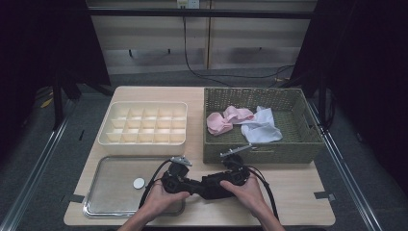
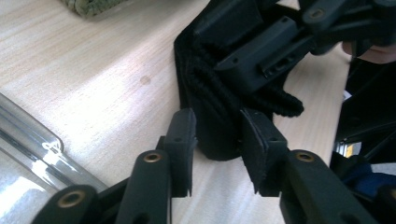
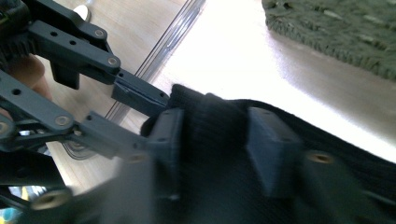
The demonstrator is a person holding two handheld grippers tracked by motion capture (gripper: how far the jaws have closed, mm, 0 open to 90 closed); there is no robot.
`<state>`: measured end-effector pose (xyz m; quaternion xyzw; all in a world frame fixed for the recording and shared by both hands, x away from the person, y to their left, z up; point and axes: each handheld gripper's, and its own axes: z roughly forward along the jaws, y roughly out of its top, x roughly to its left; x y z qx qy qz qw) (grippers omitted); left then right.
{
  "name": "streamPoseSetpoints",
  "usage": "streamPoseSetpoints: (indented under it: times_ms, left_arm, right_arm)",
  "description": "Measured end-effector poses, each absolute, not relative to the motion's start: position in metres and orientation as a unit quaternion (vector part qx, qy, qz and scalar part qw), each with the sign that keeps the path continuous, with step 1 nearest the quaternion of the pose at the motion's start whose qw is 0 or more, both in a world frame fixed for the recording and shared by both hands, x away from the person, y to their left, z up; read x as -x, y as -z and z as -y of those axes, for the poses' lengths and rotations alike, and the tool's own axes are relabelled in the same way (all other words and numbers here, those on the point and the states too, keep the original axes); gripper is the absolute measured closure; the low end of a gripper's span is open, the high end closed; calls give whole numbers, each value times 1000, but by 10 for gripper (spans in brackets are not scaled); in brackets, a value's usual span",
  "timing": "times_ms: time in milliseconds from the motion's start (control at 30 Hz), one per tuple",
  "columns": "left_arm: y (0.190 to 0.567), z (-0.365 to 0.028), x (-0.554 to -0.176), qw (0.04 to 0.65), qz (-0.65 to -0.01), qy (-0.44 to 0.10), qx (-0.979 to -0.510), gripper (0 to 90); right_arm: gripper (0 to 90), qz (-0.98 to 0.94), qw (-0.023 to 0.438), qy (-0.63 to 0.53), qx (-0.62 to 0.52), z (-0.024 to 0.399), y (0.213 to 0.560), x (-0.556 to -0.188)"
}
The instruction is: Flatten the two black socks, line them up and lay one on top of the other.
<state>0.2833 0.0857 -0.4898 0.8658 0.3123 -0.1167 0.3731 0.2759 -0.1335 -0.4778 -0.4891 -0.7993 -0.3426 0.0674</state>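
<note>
Two grippers meet over a black knitted garment (image 1: 208,186) on the near edge of the table (image 1: 298,197) in the high view, the left gripper (image 1: 190,185) and right gripper (image 1: 216,185) facing each other, between the steel tray (image 1: 103,192) and the wicker basket (image 1: 262,151). In the left gripper view, the jaws pinch a folded end of the garment, its ribbed edge bunched just beyond them. In the right gripper view, the jaws clamp the other end, the fabric spreading beneath them. The garment looks light, soft and limp, probably a sock; it would sag if lifted, so holding the folded ends suits it best.
</note>
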Motion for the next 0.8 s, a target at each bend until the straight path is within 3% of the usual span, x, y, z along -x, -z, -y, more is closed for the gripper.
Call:
streamPoseSetpoints:
  times_ms: [67,200,500,633,800]
  left_arm:
    - [490,-84,-285,374,-312,117,-865,680]
    - [489,-81,-285,377,-310,113,-865,713]
    - [488,-82,-286,380,-313,111,-863,720]
    - [485,-91,-287,388,-318,112,-858,690]
    - [481,-98,-289,402,-325,116,-848,652]
  right_arm:
    - [771,795,62,343,496,134,478,-276]
    - [810,779,73,371,500,137,471,-277]
    - [804,780,79,385,487,126,465,-279]
    - [761,777,78,377,499,132,474,-278]
    - [639,775,89,378,499,136,478,-274]
